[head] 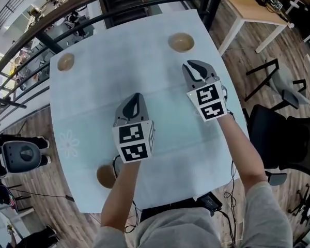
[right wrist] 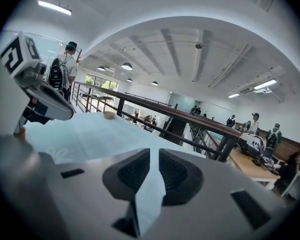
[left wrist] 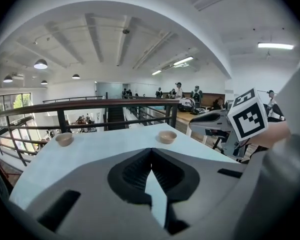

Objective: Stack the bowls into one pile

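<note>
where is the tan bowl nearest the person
In the head view the small round tan bowl sits by the pale blue table's near left edge, partly behind the person's left forearm.

Three bowls lie well apart on the table, left tool and right tool over its middle.

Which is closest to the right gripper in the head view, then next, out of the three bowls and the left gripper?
1. Far-right bowl, just ahead of the right gripper.
2. Left gripper, beside it on the left.
3. Far-left bowl at the far left corner and near-left bowl at the near edge: too close to call.
</note>
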The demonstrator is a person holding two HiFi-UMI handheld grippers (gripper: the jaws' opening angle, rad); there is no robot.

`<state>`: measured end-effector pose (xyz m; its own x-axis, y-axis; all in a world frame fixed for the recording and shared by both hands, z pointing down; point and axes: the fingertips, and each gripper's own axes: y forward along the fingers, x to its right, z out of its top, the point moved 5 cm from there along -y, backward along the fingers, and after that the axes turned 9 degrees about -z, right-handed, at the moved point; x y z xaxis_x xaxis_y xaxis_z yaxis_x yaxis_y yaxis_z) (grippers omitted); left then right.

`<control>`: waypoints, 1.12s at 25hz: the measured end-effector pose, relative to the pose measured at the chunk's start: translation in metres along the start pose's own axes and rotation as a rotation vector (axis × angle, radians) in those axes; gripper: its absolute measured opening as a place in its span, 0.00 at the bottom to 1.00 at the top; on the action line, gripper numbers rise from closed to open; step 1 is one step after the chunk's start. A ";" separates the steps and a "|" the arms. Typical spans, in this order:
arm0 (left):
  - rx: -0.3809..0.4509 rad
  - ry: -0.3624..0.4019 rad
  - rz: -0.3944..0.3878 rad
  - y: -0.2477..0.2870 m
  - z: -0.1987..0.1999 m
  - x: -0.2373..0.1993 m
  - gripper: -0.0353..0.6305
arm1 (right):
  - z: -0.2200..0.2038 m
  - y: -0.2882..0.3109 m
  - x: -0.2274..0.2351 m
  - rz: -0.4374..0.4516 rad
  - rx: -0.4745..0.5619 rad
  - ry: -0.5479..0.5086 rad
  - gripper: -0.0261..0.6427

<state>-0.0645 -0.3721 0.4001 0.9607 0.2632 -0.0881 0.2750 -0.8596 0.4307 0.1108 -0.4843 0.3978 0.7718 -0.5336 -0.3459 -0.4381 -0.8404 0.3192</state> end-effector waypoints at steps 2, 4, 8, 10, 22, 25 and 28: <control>-0.004 -0.019 -0.008 0.017 -0.007 -0.009 0.08 | -0.012 0.019 -0.001 -0.009 -0.018 -0.013 0.09; -0.015 -0.030 -0.021 0.036 -0.015 -0.015 0.08 | -0.023 0.035 -0.001 -0.016 -0.029 -0.025 0.10; -0.052 -0.011 -0.045 0.069 -0.027 -0.024 0.08 | -0.040 0.073 0.004 -0.033 -0.053 -0.040 0.11; -0.057 -0.021 -0.062 0.076 -0.033 -0.028 0.08 | -0.046 0.092 0.008 -0.053 -0.067 -0.084 0.18; -0.111 -0.054 -0.075 0.097 -0.061 -0.045 0.08 | -0.089 0.163 0.015 -0.095 -0.141 -0.278 0.19; -0.116 -0.054 -0.072 0.093 -0.063 -0.049 0.08 | -0.093 0.169 0.013 -0.101 -0.157 -0.294 0.19; -0.123 -0.060 -0.073 0.093 -0.067 -0.050 0.08 | -0.095 0.174 0.013 -0.123 -0.163 -0.306 0.18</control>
<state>-0.0897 -0.4356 0.5044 0.9398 0.2935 -0.1749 0.3411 -0.7781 0.5275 0.0885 -0.6289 0.5329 0.6293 -0.4540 -0.6308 -0.2522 -0.8870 0.3867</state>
